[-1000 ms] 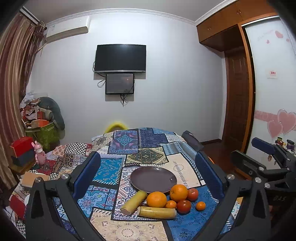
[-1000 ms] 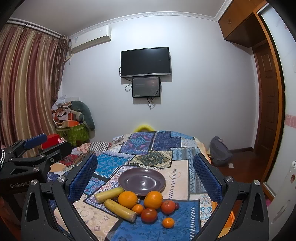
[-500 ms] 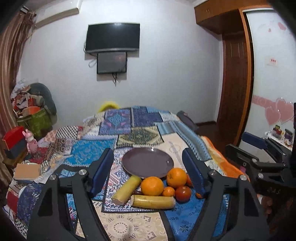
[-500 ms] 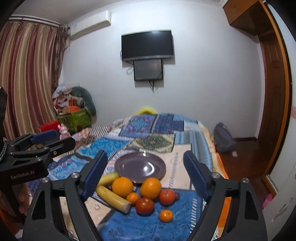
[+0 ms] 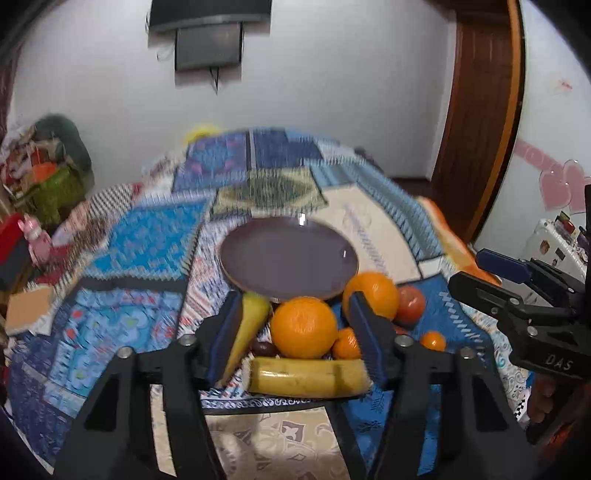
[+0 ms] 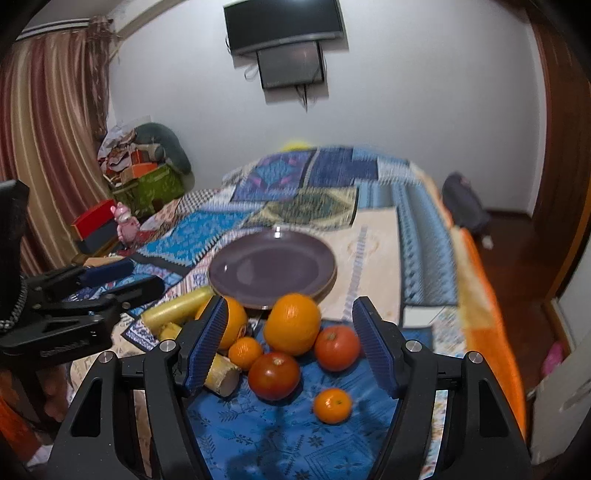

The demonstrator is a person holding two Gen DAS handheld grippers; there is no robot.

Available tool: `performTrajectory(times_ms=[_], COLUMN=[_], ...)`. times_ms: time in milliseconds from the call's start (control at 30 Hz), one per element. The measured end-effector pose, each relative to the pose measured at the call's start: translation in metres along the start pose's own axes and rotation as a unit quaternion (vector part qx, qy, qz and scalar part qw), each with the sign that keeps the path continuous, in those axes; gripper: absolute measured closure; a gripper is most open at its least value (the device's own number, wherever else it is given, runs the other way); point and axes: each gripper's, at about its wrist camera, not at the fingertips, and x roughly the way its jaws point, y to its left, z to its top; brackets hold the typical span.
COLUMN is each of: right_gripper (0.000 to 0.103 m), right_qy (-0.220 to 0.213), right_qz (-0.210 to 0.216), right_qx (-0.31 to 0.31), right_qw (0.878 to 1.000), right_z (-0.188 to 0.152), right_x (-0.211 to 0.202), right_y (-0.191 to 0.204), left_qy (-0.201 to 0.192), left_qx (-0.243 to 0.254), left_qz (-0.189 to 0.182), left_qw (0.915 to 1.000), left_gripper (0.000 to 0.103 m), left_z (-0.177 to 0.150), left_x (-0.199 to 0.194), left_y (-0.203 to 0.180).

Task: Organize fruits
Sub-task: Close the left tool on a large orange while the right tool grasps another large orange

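Hovering: both grippers (image 5: 295, 325) (image 6: 290, 332) open over oranges (image 5: 303, 327).

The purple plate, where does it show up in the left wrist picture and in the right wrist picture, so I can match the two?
Left wrist view: the purple plate lies at centre, just beyond the open left claw, behind the fruit pile.
Right wrist view: the purple plate lies centre-left, past the open right claw.
Shared landmark: the wall television above the plate in both.
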Motion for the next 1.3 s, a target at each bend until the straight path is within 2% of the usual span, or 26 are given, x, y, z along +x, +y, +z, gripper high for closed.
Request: performTrajectory(times_ms=[167, 500, 667, 867, 933, 1167, 1300], right_gripper=[0.047, 0.048, 0.048, 0.049, 0.048, 0.048, 0.048], right_qy=[0.033, 0.064, 0.077, 0.098, 0.099, 0.106, 0.113], right_qz=[0.013, 0.034, 0.047, 0.047, 0.061, 0.068, 0.063], right_qx=[0.004, 0.000, 0.006, 0.006, 0.020, 0.023, 0.009], right_qw=[0.999, 0.997, 0.996, 0.994, 0.993, 0.992, 0.992], right_z=[-0.002, 0.003, 0.005, -0.001, -0.002, -0.001, 0.001], right_x=[0.024, 0.056, 0.073, 0.087, 0.087, 0.089, 0.088], right_y=[-0.004, -0.012, -0.013, -0.013, -0.019, -0.020, -0.017], left_qy=[0.042, 0.097, 0.105, 0.118, 0.122, 0.127, 0.129], left_qx=[-0.007, -0.024, -0.027, -0.020, -0.024, -0.041, -0.006], left_qz=[-0.009, -0.020, -0.033, -0.033, -0.038, -0.058, -0.033], left_qw=[0.9990, 0.9948, 0.9936, 0.9923, 0.9915, 0.9894, 0.9911], left_gripper=[0.051, 0.051, 0.049, 0.042, 0.038, 0.036, 0.036], left_z=[-0.006, -0.012, -0.013, -0.011, -0.012, -0.015, -0.015], left_x=[0.033, 0.072, 0.080, 0.092, 0.096, 0.105, 0.109], left_y=[0.003, 0.008, 0.006, 0.001, 0.003, 0.009, -0.003])
